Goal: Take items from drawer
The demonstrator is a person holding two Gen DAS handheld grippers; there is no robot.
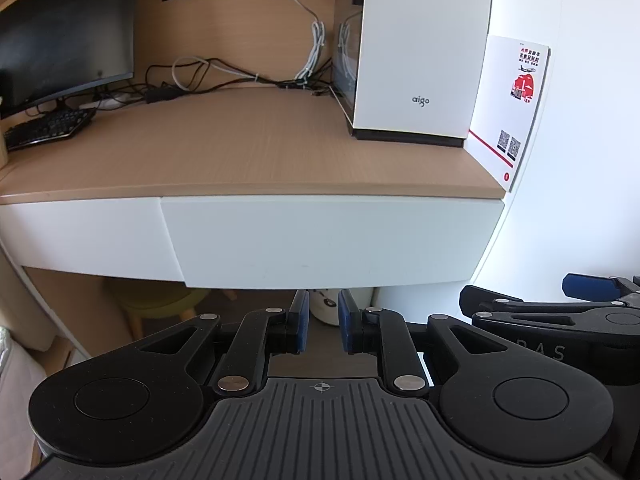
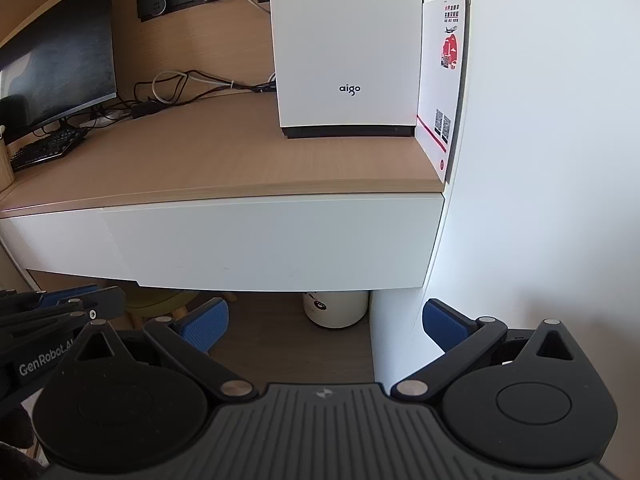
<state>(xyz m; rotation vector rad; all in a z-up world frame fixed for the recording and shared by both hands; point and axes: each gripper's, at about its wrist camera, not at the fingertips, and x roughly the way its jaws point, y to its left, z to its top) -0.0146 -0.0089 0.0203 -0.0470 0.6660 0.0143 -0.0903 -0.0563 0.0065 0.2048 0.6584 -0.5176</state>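
A white drawer front (image 1: 332,240) (image 2: 272,240) sits closed under the wooden desk top (image 1: 248,148) (image 2: 224,156); its contents are hidden. My left gripper (image 1: 323,312) hovers just below the drawer's lower edge, its blue pads (image 1: 301,320) a narrow gap apart with nothing between them. My right gripper (image 2: 324,312) hangs beside it to the right, below the drawer's right end, with its fingers spread wide and holding nothing. Each gripper shows at the edge of the other's view: the right gripper (image 1: 580,300), the left gripper (image 2: 60,304).
A white aigo case (image 1: 420,48) (image 2: 344,44) and a printed card (image 1: 512,108) stand at the desk's right end by the white wall (image 2: 540,160). A monitor (image 1: 64,32), keyboard (image 1: 48,128) and cables (image 1: 240,76) lie at the back left. A white canister (image 2: 336,308) and a stool (image 1: 160,304) are underneath.
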